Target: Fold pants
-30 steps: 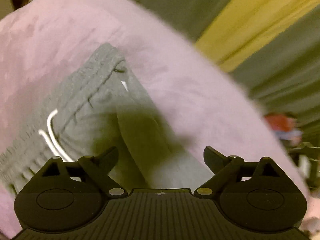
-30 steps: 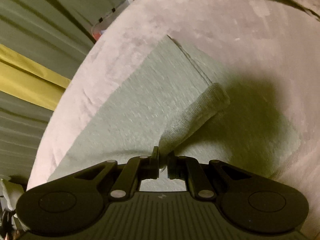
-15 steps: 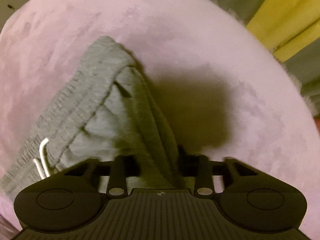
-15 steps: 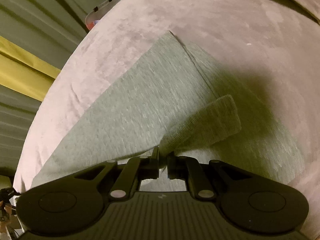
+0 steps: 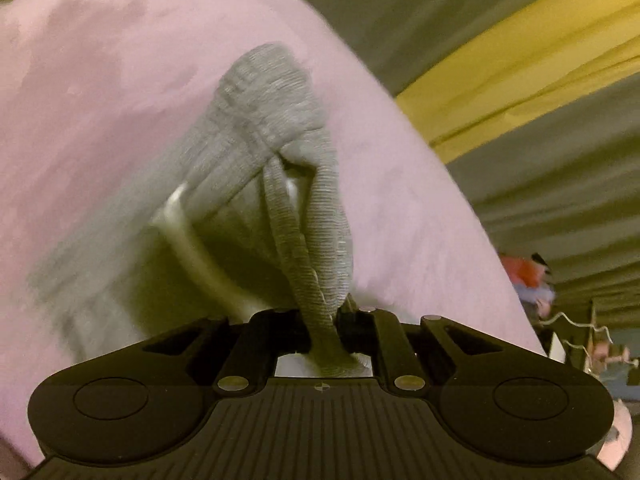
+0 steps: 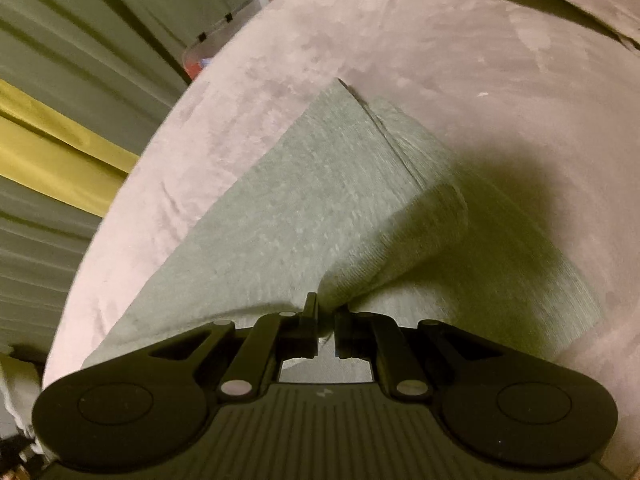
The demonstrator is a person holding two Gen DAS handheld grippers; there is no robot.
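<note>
Grey sweatpants lie on a pink blanket. In the left wrist view my left gripper [image 5: 325, 322] is shut on the ribbed waistband [image 5: 272, 120] and holds it lifted above the blanket; a white drawstring [image 5: 188, 232] hangs beside it. In the right wrist view my right gripper [image 6: 327, 320] is shut on a leg cuff [image 6: 420, 236], raised over the flat grey leg [image 6: 280, 216].
The pink blanket [image 5: 100, 80] covers the surface and ends at a curved edge, also seen in the right wrist view [image 6: 440, 40]. Olive and yellow striped fabric [image 5: 520, 60] lies beyond. A clear bin [image 6: 224, 44] and clutter [image 5: 528, 276] sit past the edge.
My left gripper went from open above the waistband to shut on it and has lifted it. My right gripper stays shut on the cuff and has shifted only slightly.
</note>
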